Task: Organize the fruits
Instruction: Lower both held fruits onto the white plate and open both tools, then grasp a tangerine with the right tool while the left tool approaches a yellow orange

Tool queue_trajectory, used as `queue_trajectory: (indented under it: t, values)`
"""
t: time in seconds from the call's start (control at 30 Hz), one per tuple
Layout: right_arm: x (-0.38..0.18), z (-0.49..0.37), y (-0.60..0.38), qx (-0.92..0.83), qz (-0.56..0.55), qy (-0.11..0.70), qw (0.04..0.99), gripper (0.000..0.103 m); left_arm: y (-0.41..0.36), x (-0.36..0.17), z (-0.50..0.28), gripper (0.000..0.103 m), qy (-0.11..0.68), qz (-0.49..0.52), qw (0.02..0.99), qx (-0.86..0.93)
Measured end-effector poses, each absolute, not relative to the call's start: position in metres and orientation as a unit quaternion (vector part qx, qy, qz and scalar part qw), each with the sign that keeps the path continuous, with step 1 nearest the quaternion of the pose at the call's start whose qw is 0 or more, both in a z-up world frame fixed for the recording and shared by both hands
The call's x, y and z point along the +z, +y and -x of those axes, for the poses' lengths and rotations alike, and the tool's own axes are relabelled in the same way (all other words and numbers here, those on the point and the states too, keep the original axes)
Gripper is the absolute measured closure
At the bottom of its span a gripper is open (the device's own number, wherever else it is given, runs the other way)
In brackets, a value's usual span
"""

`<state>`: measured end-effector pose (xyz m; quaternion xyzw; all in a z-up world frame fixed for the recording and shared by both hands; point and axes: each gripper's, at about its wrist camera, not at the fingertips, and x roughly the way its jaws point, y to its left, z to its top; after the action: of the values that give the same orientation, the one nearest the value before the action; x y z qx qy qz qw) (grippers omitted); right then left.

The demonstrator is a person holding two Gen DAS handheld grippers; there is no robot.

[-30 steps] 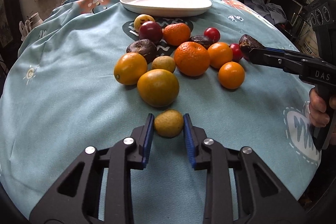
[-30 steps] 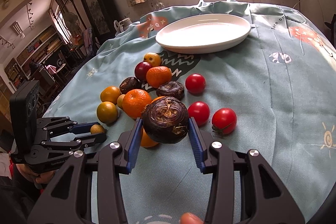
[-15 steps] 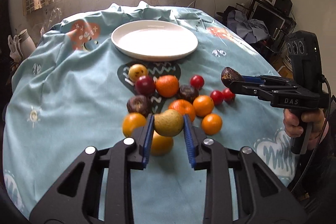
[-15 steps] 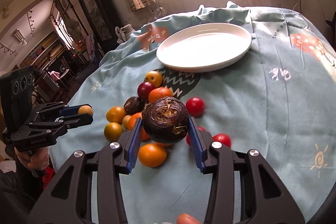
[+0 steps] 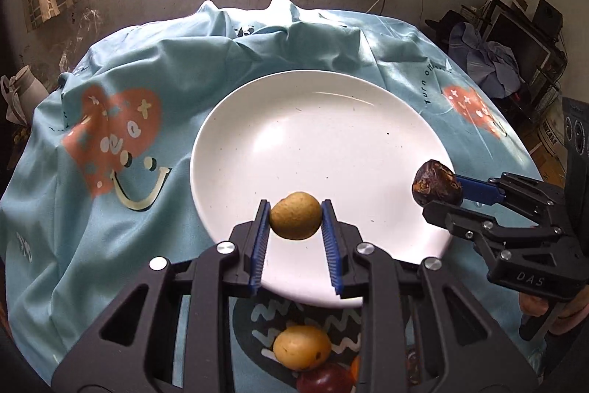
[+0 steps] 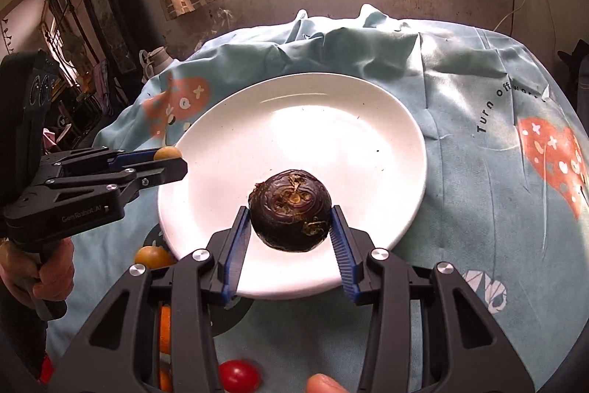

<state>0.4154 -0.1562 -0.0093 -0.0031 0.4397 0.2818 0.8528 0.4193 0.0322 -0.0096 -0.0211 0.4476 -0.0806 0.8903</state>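
Note:
My left gripper [image 5: 295, 214] is shut on a small yellow-brown fruit [image 5: 294, 215], held above the near rim of the white plate [image 5: 313, 135]. In the right wrist view the same left gripper [image 6: 167, 159] comes in from the left over the plate's edge [image 6: 228, 113]. My right gripper [image 6: 289, 221] is shut on a dark purple wrinkled fruit [image 6: 291, 210] above the plate's near half. From the left wrist view that right gripper [image 5: 440, 192] with the dark fruit [image 5: 436, 188] hovers at the plate's right rim. The plate has nothing on it.
Under the left gripper lie a yellow fruit [image 5: 302, 347] and a red-purple one [image 5: 325, 380]. Near the right gripper sit an orange-yellow fruit [image 6: 152, 256], an orange [image 6: 165, 330] and a red tomato [image 6: 239, 374]. The light blue cloth [image 5: 110, 190] covers the round table; clutter stands beyond its right edge.
Both grippers have carried their fruits away from the pile and forward over the plate. The plate now fills the middle of both views, and the pile has dropped to the bottom edge.

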Motion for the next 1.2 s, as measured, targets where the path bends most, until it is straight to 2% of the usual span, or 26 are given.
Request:
queue_trajectory:
  t: [0.07,0.1,0.13,0.17,0.2,0.27,0.57,0.8,1.0,1.2]
  values:
    - [-0.016,-0.422,-0.152,0.278,0.010,0.446,0.851,0.059,0.030,-0.020,-0.433,0.075,0.464,0.016,0.883,-0.077]
    - [-0.018,-0.424,-0.149,0.278,0.016,0.449,0.849,0.058,0.030,-0.025,-0.435,0.068,0.471,0.015,0.879,-0.070]
    - [-0.021,-0.424,-0.146,0.276,0.023,0.453,0.847,0.054,0.030,-0.027,-0.438,0.054,0.480,0.016,0.875,-0.064]
    - [-0.022,-0.425,-0.145,0.274,0.026,0.455,0.847,0.050,0.033,-0.028,-0.439,0.022,0.483,0.020,0.873,-0.059]
    - [-0.021,-0.423,-0.145,0.273,0.025,0.455,0.847,0.046,0.035,-0.024,-0.435,0.017,0.472,0.027,0.880,-0.053]
    - [-0.014,-0.412,-0.151,0.281,0.012,0.449,0.848,0.041,0.040,-0.014,-0.421,0.017,0.458,0.031,0.887,-0.056]
    - [0.025,-0.299,-0.183,0.306,0.004,0.395,0.866,0.040,0.055,0.008,-0.305,0.011,0.423,0.022,0.905,-0.044]
    - [0.000,-0.202,-0.183,0.318,0.029,0.405,0.857,0.040,0.053,-0.007,-0.197,0.011,0.394,0.030,0.917,-0.055]
    - [-0.028,-0.190,-0.167,0.310,0.030,0.437,0.844,0.040,0.047,-0.034,-0.149,0.011,0.392,0.036,0.917,-0.069]
    - [-0.038,-0.197,-0.154,0.300,0.040,0.455,0.837,0.046,0.048,-0.043,-0.137,0.011,0.386,0.043,0.918,-0.078]
